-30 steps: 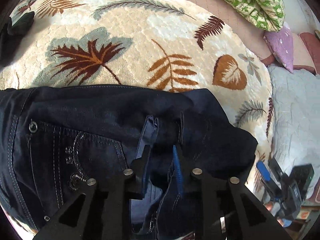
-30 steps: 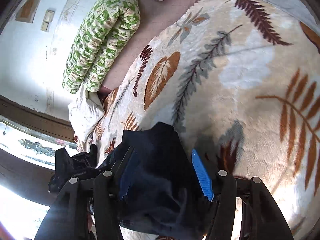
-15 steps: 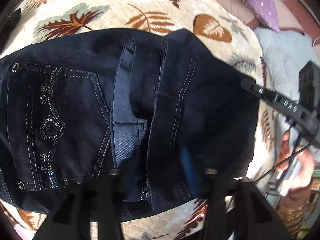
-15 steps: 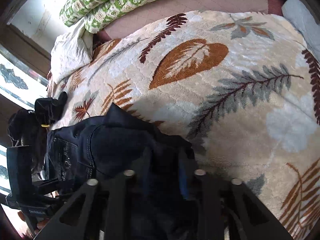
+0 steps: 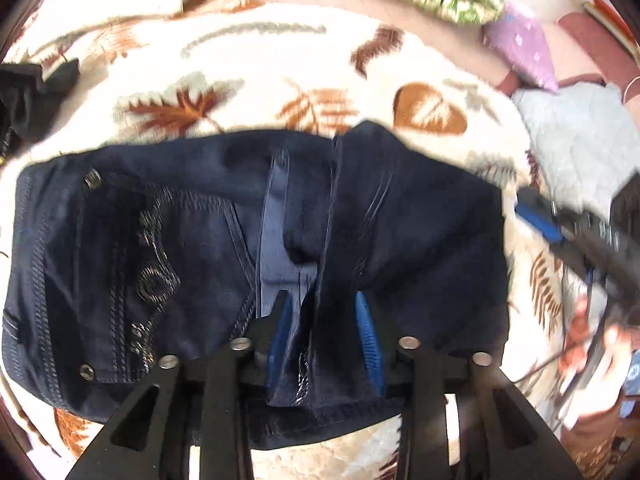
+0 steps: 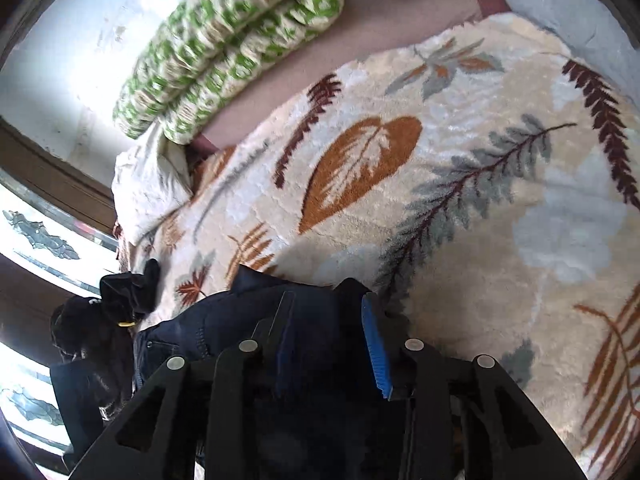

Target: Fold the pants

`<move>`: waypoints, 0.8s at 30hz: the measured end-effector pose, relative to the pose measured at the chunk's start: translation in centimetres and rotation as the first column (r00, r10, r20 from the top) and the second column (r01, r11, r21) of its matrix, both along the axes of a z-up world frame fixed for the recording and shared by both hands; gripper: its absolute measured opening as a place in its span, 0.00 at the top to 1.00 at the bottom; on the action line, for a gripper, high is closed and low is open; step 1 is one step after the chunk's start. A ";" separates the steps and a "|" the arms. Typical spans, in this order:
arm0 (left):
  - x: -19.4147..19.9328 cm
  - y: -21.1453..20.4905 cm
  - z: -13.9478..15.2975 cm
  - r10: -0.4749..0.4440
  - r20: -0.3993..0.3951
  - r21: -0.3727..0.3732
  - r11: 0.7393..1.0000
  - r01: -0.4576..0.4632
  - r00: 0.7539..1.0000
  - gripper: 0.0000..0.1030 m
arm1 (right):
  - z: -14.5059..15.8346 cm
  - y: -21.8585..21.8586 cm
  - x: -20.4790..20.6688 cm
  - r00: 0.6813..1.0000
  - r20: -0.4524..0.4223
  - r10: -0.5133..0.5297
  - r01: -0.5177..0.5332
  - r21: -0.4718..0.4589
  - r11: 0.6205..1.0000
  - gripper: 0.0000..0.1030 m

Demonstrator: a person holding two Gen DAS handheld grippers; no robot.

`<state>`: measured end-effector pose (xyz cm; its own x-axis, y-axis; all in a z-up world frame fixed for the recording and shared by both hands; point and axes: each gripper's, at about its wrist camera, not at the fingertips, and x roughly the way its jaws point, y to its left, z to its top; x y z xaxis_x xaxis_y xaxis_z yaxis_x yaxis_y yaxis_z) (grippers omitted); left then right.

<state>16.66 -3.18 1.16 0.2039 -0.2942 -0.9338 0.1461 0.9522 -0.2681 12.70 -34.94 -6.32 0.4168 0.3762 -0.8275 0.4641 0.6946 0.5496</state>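
Observation:
The dark navy jeans (image 5: pixel 192 240) lie folded into a compact rectangle on the leaf-patterned blanket (image 5: pixel 248 80), with an embroidered back pocket at the left. My left gripper (image 5: pixel 324 320) is open, its blue pads astride a raised fold at the near edge of the jeans. In the right wrist view the jeans (image 6: pixel 224 320) fill the space under my right gripper (image 6: pixel 328 320), which is open above their right end. That gripper also shows at the right in the left wrist view (image 5: pixel 560 228), held by a hand.
A green-patterned rolled quilt (image 6: pixel 224 48) lies along the wall at the back. A purple pillow (image 5: pixel 528 48) and a pale grey quilt (image 5: pixel 576 136) sit at the right. A black garment (image 6: pixel 120 292) lies at the blanket's left edge.
Both grippers opened and released the jeans after laying the fold down. The left gripper dropped back low over the near edge; the right gripper drew back to the right end.

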 end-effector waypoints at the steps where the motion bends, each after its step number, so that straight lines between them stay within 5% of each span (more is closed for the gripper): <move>1: 0.0 -0.3 0.2 0.000 0.015 0.015 1.000 0.000 1.000 0.55 | 0.7 0.4 -0.9 1.000 0.023 0.019 -0.020 0.006 1.000 0.65; 5: -0.4 -2.3 -2.1 -0.016 -0.008 0.104 0.994 0.017 1.000 0.56 | 0.4 3.1 -4.2 0.997 -0.005 0.082 -0.082 0.055 0.995 0.65; 8: -0.6 -3.6 -5.3 -0.029 -0.032 0.215 0.976 0.035 0.999 0.57 | -1.8 5.0 -5.8 0.987 -0.104 0.123 -0.124 -0.011 0.992 0.71; 10: -1.1 -3.9 -5.0 -0.037 0.006 0.232 0.972 0.035 0.999 0.57 | -3.2 5.5 -6.3 0.983 -0.153 0.107 -0.111 -0.020 0.994 0.75; 13: -2.1 -2.9 -2.6 -0.063 0.012 0.195 0.979 0.060 0.998 0.59 | -1.0 6.4 -5.7 0.986 -0.125 0.113 -0.123 -0.075 0.990 0.69; 16: -2.5 1.1 1.3 -0.056 0.043 0.103 0.993 0.051 0.998 0.59 | 2.7 8.2 -5.0 0.987 -0.043 0.152 -0.156 -0.121 0.980 0.66; 18: -2.4 5.5 3.8 -0.006 0.069 0.067 0.998 0.001 0.998 0.48 | 4.9 10.7 -4.3 0.976 0.001 0.216 -0.213 -0.155 0.965 0.57; 20: -2.0 10.5 5.5 0.069 0.088 0.034 0.997 -0.072 0.994 0.19 | 6.5 14.1 -3.5 0.959 0.030 0.282 -0.273 -0.178 0.945 0.48; 24: -0.9 19.5 6.0 0.179 0.032 0.023 0.983 -0.180 0.983 0.16 | 8.2 23.6 -1.9 0.897 0.077 0.435 -0.406 -0.248 0.880 0.40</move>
<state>15.78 16.37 7.16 0.2788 -0.2260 -0.9334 -0.0202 0.9703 -0.2410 10.77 -11.34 1.92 0.3663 0.3543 -0.8604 0.0385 0.9181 0.3944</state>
